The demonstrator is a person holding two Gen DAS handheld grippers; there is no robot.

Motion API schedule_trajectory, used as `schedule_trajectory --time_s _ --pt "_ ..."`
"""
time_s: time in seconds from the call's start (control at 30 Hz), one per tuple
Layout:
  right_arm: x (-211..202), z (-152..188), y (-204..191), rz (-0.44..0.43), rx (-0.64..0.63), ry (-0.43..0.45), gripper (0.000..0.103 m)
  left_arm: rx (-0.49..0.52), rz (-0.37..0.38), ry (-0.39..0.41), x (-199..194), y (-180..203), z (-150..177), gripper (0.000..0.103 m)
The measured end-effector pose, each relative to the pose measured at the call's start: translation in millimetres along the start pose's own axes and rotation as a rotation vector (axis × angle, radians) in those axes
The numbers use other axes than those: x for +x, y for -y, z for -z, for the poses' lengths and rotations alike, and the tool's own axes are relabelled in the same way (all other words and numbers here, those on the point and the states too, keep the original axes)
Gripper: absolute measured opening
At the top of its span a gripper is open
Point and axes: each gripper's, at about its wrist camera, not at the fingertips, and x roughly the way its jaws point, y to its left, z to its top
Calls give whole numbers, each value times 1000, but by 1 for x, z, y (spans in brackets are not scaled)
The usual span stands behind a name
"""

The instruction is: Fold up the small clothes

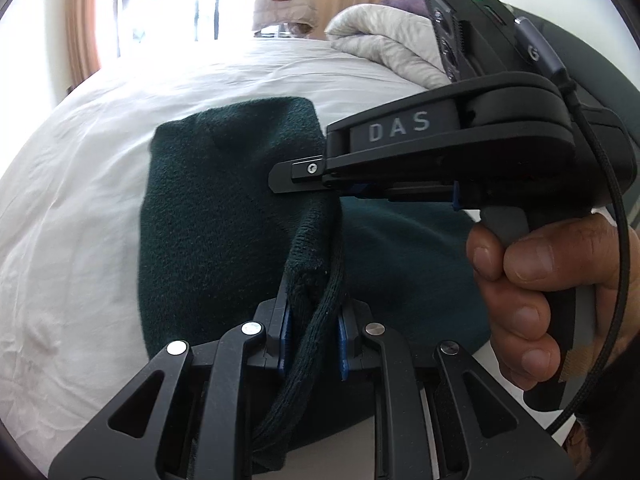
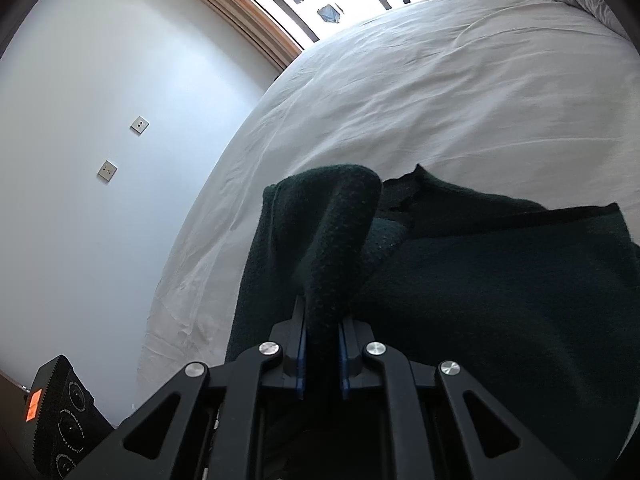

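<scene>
fabric sits pinched in both tools. low centre of the left wrist view, the left gripper point(image 1: 313, 332) has its blue pads nearly together on a ribbed edge of the dark green garment point(image 1: 224, 208), the knit bunched between them and trailing down toward the camera. in the right half of that frame the right gripper point(image 1: 280, 178) comes in from the side, held by a hand point(image 1: 532, 296) at the lower right, and its tip meets the same cloth near the middle of the picture. low centre of the right wrist view, this same tool point(image 2: 322, 344) is squeezed almost fully together on a raised ridge of the knit, which stands up from the pads toward the frame's centre.

beyond the pads, the garment point(image 2: 500, 280) spreads across the lower right of the right wrist view and the centre of the left, lying on the white bed sheet point(image 1: 80, 208). a rumpled duvet point(image 1: 384, 40) lies at the upper right of the left wrist view, a window point(image 1: 168, 4) at the upper left.

judging by the lie of the cloth, the fold is at an early stage: edges are gathered and lifted, some of it seems doubled over, but no tidy folded shape shows. carrying the held edges across, laying them flat and smoothing are left.
</scene>
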Motion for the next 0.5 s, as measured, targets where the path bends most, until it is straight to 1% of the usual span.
schedule_trajectory --time_s 0.27,0.4,0.5 --pt "-33 2 52 51 26 1 13 66 35 -55 33 51 -7 16" --pt "-47 1 73 73 37 12 13 98 45 -65 43 73 -11 16" --pt "-60 1 88 87 37 25 13 124 49 -67 48 82 -9 16"
